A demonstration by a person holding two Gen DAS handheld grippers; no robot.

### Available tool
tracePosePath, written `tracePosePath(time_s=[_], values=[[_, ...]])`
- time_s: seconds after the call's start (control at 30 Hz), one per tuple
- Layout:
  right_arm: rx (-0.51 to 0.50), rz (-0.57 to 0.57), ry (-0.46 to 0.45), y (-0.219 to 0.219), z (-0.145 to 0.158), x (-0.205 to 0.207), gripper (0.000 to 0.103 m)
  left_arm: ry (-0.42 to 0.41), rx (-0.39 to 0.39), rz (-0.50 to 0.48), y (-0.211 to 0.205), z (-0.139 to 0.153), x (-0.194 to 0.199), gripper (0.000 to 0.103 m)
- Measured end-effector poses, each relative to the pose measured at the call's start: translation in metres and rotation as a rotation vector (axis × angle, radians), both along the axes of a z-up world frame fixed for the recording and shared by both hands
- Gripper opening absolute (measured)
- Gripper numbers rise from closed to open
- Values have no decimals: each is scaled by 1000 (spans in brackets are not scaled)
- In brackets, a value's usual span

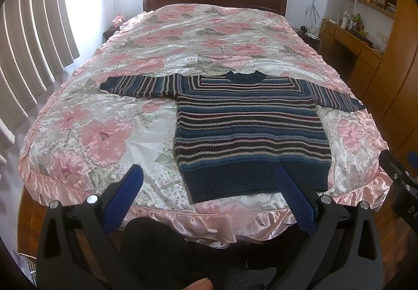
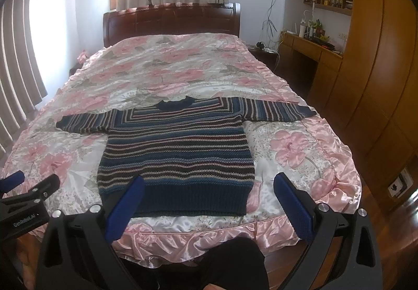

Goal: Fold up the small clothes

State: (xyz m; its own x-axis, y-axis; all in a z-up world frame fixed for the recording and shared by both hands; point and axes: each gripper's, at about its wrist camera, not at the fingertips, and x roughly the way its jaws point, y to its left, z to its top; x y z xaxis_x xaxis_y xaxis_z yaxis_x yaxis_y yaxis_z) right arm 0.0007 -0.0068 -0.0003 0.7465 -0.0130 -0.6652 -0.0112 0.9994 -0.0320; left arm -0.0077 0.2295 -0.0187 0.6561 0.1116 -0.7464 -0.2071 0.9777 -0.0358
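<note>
Sweater [image 1: 250, 133] flat on bed [image 1: 183, 36] | both tongs [image 1: 209, 180] [image 2: 209, 188] wide, empty | wall socket [image 2: 399, 185] right view only

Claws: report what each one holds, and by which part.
Nothing is held. The left claw and right claw are both open above the bed's near edge, clear of the sweater, which lies flat.
</note>
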Motion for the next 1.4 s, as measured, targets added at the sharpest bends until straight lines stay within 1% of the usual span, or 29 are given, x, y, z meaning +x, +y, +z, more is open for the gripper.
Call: tracePosePath(time_s=[0.37,0.5,1.1,1.4], values=[[-14,7,-16,3,12,1,99,-4,-1,1,-2,1,0,100],[-17,5,-22,2,14,1,99,-11,1,2,3,6,-5,100],[-17,6,-21,2,14,1,99,-8,0,1,3,5,-3,100],[-14,4,-4,0,10,12,99,6,1,-1,4,1,2,100]])
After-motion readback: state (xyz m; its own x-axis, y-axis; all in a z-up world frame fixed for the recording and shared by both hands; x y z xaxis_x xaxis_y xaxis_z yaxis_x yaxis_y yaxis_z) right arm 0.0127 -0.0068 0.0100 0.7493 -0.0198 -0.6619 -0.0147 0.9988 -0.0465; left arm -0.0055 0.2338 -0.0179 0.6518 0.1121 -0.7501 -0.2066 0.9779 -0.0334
